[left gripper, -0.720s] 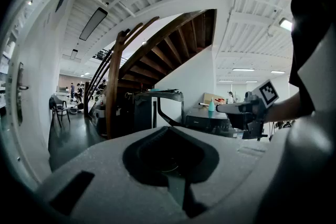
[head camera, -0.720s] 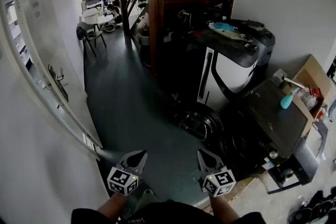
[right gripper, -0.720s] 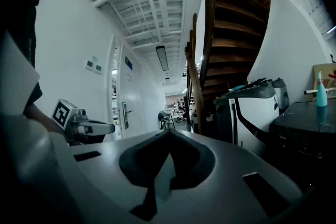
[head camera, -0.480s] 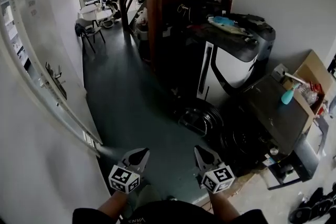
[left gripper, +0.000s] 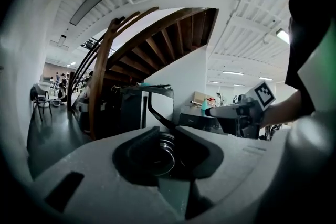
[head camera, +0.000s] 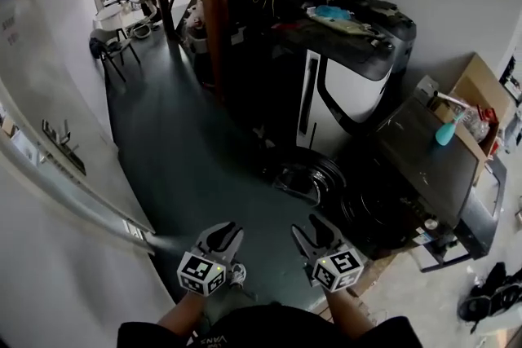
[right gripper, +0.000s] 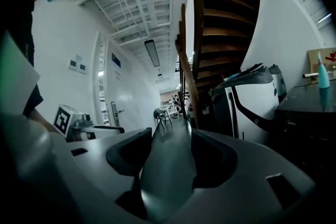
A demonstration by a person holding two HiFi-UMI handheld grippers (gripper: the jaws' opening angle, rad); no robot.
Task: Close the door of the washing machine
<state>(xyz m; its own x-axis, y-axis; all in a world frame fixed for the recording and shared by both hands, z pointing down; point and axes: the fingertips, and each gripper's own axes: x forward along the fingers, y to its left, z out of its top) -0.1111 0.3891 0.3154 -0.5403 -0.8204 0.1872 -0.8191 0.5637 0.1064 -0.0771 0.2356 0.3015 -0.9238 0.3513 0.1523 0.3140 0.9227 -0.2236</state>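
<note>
In the head view the dark washing machine [head camera: 424, 167] stands at the right. Its round door [head camera: 310, 179] hangs swung out to the left of the dark drum opening [head camera: 375, 216]. My left gripper [head camera: 222, 239] and right gripper [head camera: 314, 234] are held side by side low in the frame, short of the door and touching nothing. The left gripper [left gripper: 167, 136] shows only a narrow gap, with the door ring [left gripper: 166, 153] visible through it. The right gripper [right gripper: 173, 136] stands wide open, with bare floor between its jaws. The machine's dark top [right gripper: 310, 107] is at the right of the right gripper view.
A tall white and black appliance [head camera: 342, 85] stands behind the washer, next to a wooden stair post [head camera: 214, 12]. A teal bottle [head camera: 446, 132] and a cardboard box [head camera: 477, 106] are at the washer's far side. A white wall with a door handle [head camera: 61, 138] runs along the left.
The head view has swung, so the whole scene sits further left. Both grippers are a little higher and closer together. The washer door has not moved.
</note>
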